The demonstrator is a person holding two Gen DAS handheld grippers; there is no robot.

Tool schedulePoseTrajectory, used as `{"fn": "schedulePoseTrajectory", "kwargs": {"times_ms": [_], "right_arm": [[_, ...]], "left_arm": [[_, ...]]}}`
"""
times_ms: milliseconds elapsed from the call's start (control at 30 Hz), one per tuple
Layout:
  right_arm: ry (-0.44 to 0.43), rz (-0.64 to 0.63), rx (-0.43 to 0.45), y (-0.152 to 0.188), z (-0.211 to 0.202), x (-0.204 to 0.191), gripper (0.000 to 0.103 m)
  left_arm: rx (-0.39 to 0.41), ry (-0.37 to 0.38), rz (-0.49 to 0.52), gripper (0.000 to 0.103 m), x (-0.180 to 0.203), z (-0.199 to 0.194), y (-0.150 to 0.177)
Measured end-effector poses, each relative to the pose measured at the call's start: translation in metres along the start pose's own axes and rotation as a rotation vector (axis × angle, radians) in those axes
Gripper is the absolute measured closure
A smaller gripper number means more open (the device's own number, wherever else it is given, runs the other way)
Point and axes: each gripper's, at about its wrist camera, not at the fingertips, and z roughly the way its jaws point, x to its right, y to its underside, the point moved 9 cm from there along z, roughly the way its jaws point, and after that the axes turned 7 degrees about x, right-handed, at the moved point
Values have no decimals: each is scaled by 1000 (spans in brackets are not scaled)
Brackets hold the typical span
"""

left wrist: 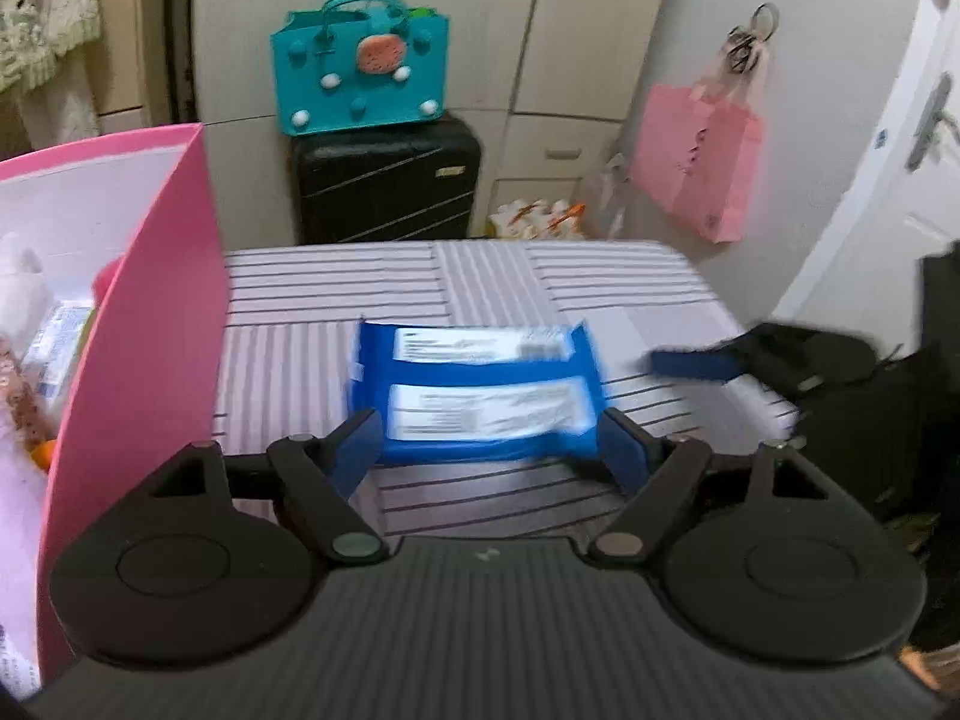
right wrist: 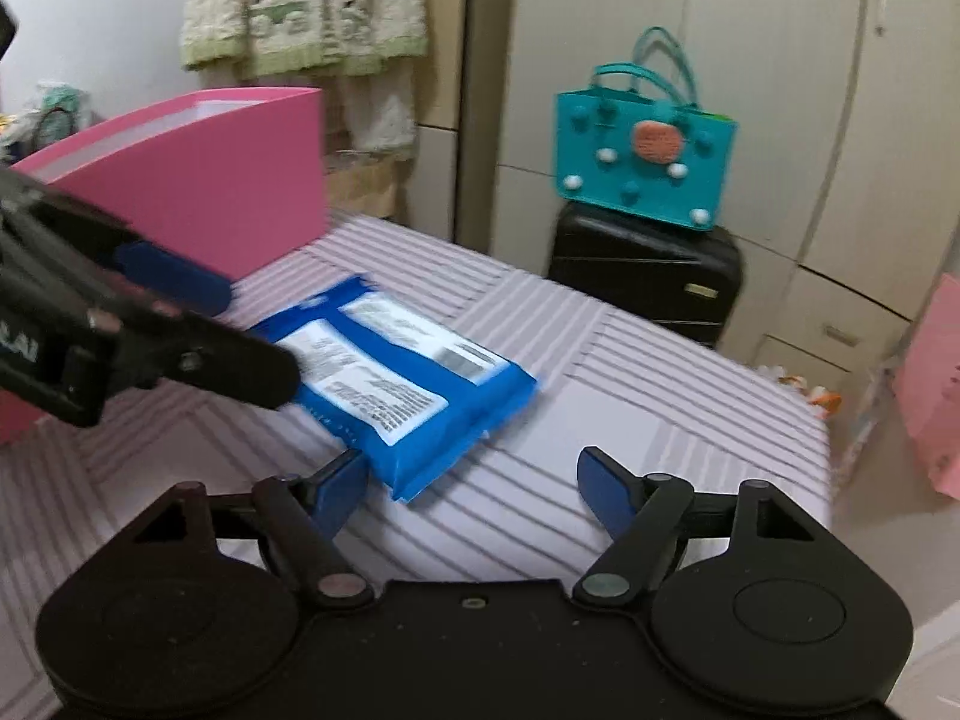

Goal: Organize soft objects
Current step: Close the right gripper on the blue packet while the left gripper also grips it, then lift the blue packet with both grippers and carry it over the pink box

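The blue wipes pack (left wrist: 483, 387) is straddled by the left gripper (left wrist: 489, 441), fingers spread; it could be nudged askew if closed off-centre.

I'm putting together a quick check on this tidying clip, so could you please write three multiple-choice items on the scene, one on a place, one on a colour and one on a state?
1. Where does the wipes pack lie?
A. on the striped surface
B. inside the pink box
C. on the black suitcase

2. What colour is the handbag on the black suitcase?
A. yellow
B. teal
C. red

3. How does the left gripper stand to the wipes pack?
A. shut tight, away from it
B. lifting it clear of the surface
C. open, a finger at each end of it

Answers:
1 A, the pack lies flat on the stripes, beside the box.
2 B, the handbag is teal with pale dots.
3 C, the jaws stand wide with the pack's near edge between them, and it lies on the surface.
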Motion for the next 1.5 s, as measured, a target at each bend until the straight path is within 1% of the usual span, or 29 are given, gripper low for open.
{"fn": "schedulePoseTrajectory", "kwargs": {"times_ms": [67, 133, 167, 233, 300, 367, 467, 567, 633, 667, 733, 833, 900, 1000, 1033, 1133, 1333, 1400, 1467, 1500], "right_arm": [[4, 14, 2, 0, -1, 7, 23], [-12, 30, 2, -2, 1, 10, 23], [-31, 37, 7, -4, 2, 9, 23], [-96, 48, 13, -6, 3, 1, 23], [-147, 44, 13, -7, 4, -6, 23], [-149, 37, 17, -10, 9, -11, 24], [-139, 30, 18, -11, 14, -11, 28], [-165, 50, 18, -10, 18, -10, 35], [-183, 69, 17, -8, 19, -11, 44], [-190, 75, 19, -7, 18, -11, 45], [-183, 69, 30, -6, 16, -10, 58], [-190, 70, 35, -4, 11, -10, 65], [-191, 63, 36, -3, 7, -12, 66], [-163, 29, 46, 0, -4, -16, 66], [-160, 27, 49, 1, -9, -16, 66], [-168, 29, 47, 5, -23, -18, 66], [-177, -17, 20, 21, -42, -25, 64], [-177, -16, 17, 26, -43, -24, 62], [-156, 0, 23, 28, -41, -18, 58], [-143, 10, 28, 29, -40, -14, 49]], "left_arm": [[-4, -38, 10, 25, -6, 4, 2], [11, -57, -1, 25, -11, 5, 0], [21, -66, -10, 25, -13, 6, -2], [31, -77, -20, 26, -16, 7, -4], [20, -92, -10, 28, -17, 11, -2], [-16, -126, 0, 28, -19, 20, 2], [-16, -174, -32, 29, -27, 27, 4], [2, -205, -55, 31, -34, 29, 3], [-20, -200, -89, 35, -36, 33, 6], [-29, -191, -101, 37, -37, 35, 8], [-24, -178, -118, 50, -36, 36, 9], [-21, -141, -143, 61, -33, 34, 11], [-31, -107, -163, 62, -29, 35, 12], [-30, -85, -169, 63, -23, 33, 14], [-28, -67, -188, 64, -21, 32, 16], [-31, -38, -220, 65, -14, 24, 24], [-56, -3, -212, 65, 6, 4, 39], [-55, -3, -212, 65, 8, 2, 42], [-50, -23, -192, 63, 7, 0, 45], [-41, -42, -174, 62, 5, 0, 44]]}}
